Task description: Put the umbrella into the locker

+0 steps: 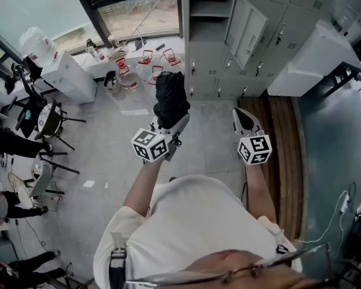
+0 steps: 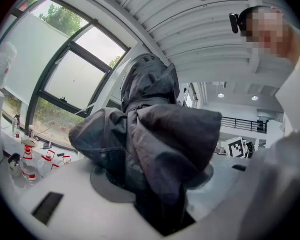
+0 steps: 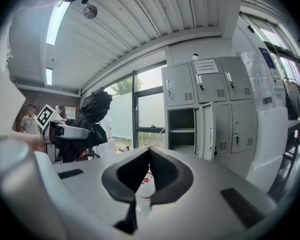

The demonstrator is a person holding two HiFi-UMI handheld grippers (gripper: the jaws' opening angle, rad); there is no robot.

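A folded black umbrella [image 1: 170,98] stands upright between the jaws of my left gripper [image 1: 173,125], which is shut on it. In the left gripper view the umbrella [image 2: 155,139] fills the middle and hides the jaw tips. From the right gripper view the umbrella [image 3: 92,115] shows at the left, held by the left gripper [image 3: 64,132]. My right gripper [image 1: 245,120] is shut with nothing in it; its tips [image 3: 148,150] meet. The grey locker [image 1: 213,35] has an open door [image 1: 244,30] and an empty compartment [image 3: 182,119], ahead of both grippers.
A wall of grey lockers [image 1: 276,47] runs to the right, with a white cabinet [image 1: 313,59] beside it. At the left are a water dispenser [image 1: 69,71], stools [image 1: 50,120] and red-and-white bottles [image 1: 147,62] by the window. People [image 1: 11,140] stand at the far left.
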